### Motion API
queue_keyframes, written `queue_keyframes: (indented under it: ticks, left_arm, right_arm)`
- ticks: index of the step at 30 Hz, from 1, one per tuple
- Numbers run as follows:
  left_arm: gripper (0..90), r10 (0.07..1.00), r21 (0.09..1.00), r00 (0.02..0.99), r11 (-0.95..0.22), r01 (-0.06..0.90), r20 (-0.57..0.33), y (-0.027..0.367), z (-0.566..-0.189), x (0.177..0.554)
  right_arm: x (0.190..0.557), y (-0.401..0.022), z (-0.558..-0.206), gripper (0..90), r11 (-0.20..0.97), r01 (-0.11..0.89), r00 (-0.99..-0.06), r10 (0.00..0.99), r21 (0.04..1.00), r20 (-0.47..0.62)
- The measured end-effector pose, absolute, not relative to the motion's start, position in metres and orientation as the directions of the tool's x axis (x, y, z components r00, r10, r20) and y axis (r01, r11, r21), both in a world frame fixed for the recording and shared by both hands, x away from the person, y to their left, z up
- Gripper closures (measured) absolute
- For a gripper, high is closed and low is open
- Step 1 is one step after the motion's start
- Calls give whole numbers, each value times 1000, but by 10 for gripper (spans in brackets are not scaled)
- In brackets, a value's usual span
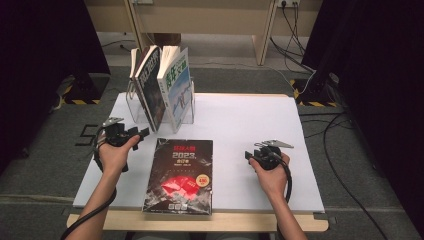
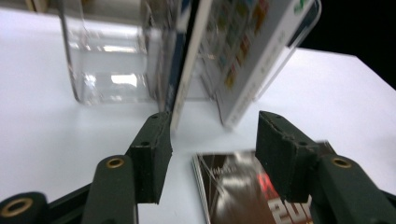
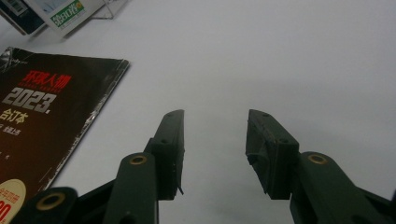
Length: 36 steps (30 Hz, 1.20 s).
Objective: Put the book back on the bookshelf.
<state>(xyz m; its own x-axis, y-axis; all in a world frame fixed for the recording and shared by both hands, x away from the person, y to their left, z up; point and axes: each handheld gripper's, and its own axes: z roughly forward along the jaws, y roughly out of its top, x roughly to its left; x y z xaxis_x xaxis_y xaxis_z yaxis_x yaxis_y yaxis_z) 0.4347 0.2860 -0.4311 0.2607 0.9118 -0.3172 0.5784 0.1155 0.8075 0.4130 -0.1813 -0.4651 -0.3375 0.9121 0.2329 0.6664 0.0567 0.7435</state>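
A black book with red print and "2023" (image 1: 180, 175) lies flat on the white tabletop (image 1: 250, 120), near the front edge. Behind it a clear book stand (image 1: 134, 102) holds three leaning books, among them a dark one (image 1: 150, 85) and a white and blue one (image 1: 177, 87). My left gripper (image 1: 143, 132) is open just left of the flat book's far corner, pointing toward the stand. In the left gripper view its jaws (image 2: 212, 126) frame the flat book's corner (image 2: 233, 186) and the leaning books (image 2: 252, 46). My right gripper (image 1: 248, 155) is open to the book's right, with bare table between its jaws (image 3: 215, 126).
The tabletop has a wooden front edge (image 1: 200, 222). Cables (image 1: 340, 150) lie on the grey floor to the right. Black curtains hang on both sides, and a wooden frame (image 1: 260, 30) stands behind the table. Bare white surface stretches right of the stand.
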Motion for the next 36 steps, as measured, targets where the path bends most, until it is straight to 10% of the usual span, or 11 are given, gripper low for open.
queue_keyframes:
  ticks: [36]
  left_arm:
    - [492,844,669,313,70,740,-436,269,-493,398]
  right_arm:
    - [436,-112,-467,633,190,739,-432,870,647,238]
